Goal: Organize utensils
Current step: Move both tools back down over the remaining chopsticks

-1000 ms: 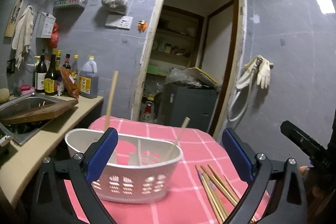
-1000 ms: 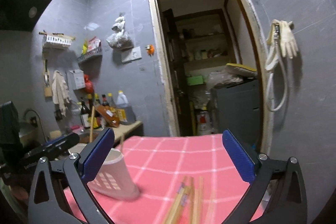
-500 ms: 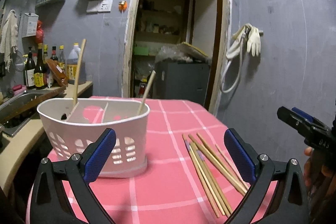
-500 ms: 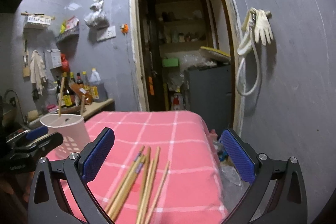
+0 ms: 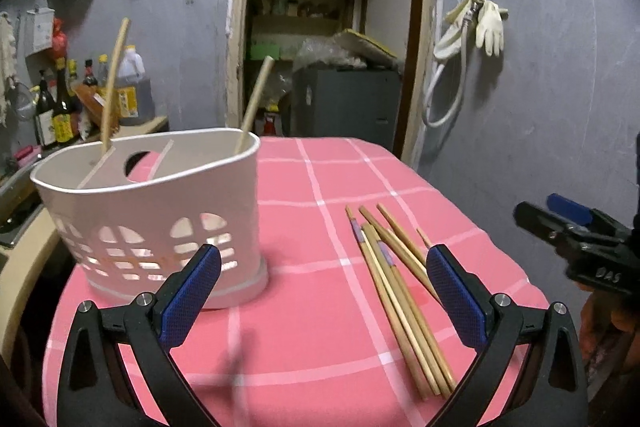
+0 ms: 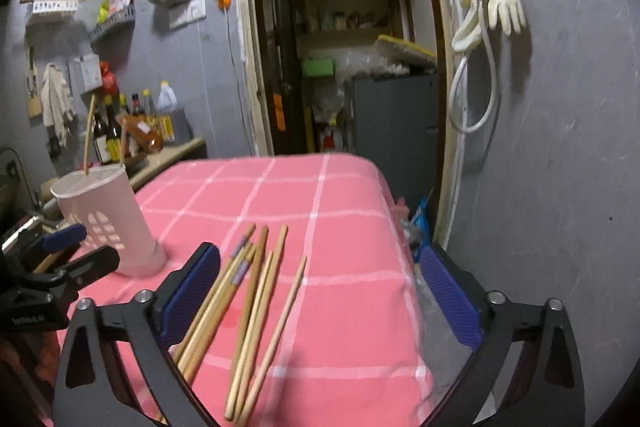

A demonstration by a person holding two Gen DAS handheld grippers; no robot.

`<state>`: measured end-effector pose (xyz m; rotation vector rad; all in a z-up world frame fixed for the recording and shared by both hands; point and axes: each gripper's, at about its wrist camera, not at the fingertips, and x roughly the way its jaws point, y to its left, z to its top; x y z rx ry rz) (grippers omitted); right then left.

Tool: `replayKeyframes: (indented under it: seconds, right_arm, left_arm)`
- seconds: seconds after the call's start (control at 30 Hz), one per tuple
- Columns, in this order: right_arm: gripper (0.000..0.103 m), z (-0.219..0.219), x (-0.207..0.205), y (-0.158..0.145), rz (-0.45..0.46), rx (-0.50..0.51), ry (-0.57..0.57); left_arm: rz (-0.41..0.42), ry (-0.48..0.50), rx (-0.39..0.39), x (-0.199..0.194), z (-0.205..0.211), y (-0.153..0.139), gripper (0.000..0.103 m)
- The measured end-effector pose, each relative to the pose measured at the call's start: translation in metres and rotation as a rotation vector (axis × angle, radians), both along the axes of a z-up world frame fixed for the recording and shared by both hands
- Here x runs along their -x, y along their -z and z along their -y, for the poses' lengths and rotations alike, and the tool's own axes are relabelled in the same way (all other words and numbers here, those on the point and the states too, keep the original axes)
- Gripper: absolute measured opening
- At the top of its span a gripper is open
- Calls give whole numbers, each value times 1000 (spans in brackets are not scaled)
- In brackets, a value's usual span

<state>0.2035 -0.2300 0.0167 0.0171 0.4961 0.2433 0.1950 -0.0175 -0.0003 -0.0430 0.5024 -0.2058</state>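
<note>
A: We hold our left gripper (image 5: 322,289) with its blue pads spread wide and nothing between them, low over the near edge of the table (image 5: 320,187) with the pink checked cloth.

B: And our right gripper (image 6: 320,287) is just as wide apart and just as bare, hanging over the table's near right corner.

A: From our left side, the white utensil basket (image 5: 160,211) stands upright just beyond our left pad, toward the table's left edge. Two wooden sticks (image 5: 112,83) lean up out of it, one at each end.

B: The loose chopsticks (image 6: 248,311) lie flat on the cloth in a rough bundle, fanning slightly toward the far edge, between the basket and the table's right edge. In our right view they run under and just beside the left pad; we cannot tell whether it touches them.

A: Past the far edge we see a doorway (image 5: 332,27), and rubber gloves (image 5: 486,23) hang on the grey wall.
</note>
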Motion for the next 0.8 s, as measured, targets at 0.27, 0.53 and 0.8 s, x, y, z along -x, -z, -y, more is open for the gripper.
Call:
replayKeyframes:
  seconds: [0.27, 0.53, 0.8]
  right_arm:
    - [70, -8, -19, 18, -121, 28, -35]
    - [46, -13, -35, 33, -225, 47, -59]
    - [41, -17, -47, 44, -311, 63, -81]
  left_arm:
    - [-67, 44, -29, -20, 14, 17, 89]
    - [-234, 91, 7, -50, 18, 33, 54]
    - [-339, 123, -2, -75, 29, 43, 39]
